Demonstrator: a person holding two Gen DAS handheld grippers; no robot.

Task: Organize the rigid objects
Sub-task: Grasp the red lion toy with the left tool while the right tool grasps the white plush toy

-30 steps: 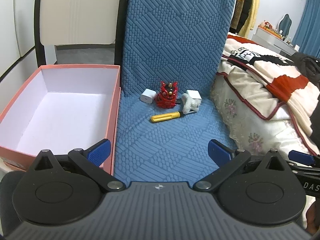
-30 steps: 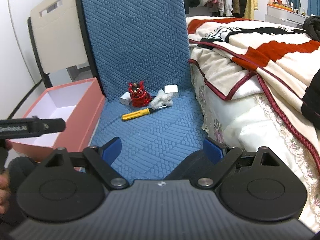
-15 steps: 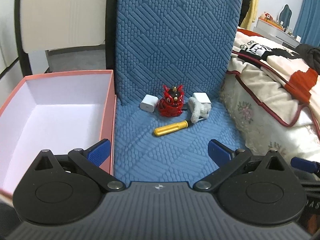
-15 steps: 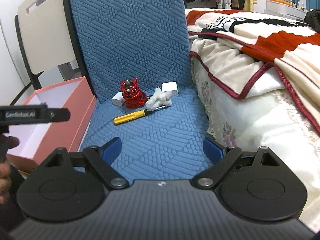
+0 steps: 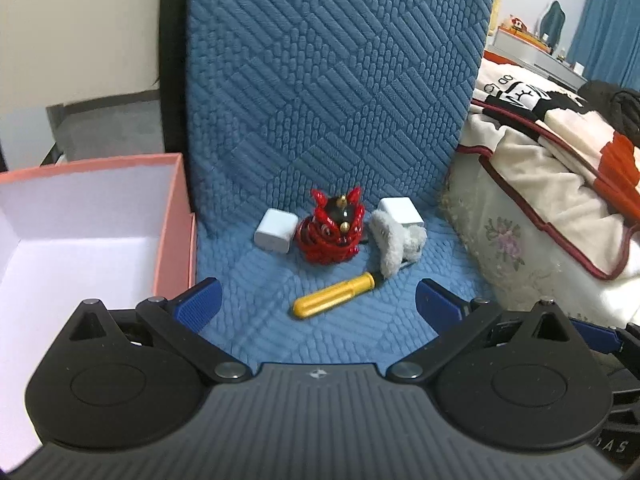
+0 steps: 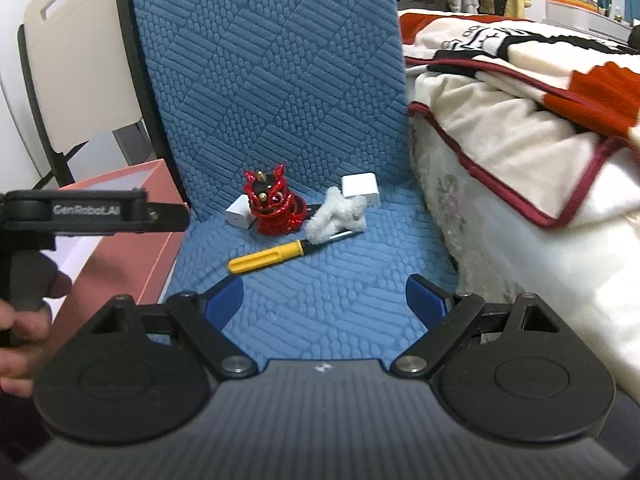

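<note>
Hovering above the front of a blue quilted chair seat (image 5: 280, 312), the left claw (image 5: 318, 300) has its blue-padded fingers (image 5: 200, 304) spread wide with nothing between them. The right claw (image 6: 325, 301) is likewise spread and empty, low over the same seat.

Toward the back of the seat, against the upright backrest, sits a small cluster. A red lion figurine (image 5: 334, 232) stands upright in the middle, with a white charger block (image 5: 275, 230) just beside it on its left and a second white charger block (image 5: 400, 211) further right. A fluffy white scrap (image 5: 394, 246) (soft, possibly a toy; hard to tell) lies just in front of that second block. A yellow-handled screwdriver (image 5: 336, 295) lies nearest the claws, its handle pointing forward-left and its shaft running under the fluffy scrap.

Left of the seat, touching its edge, is an open pink box (image 5: 172, 216) with a white interior. A bed with a cream, red and black blanket (image 6: 520, 128) stands to the right. In the right wrist view a hand (image 6: 24, 320) grips the left tool's handle.
</note>
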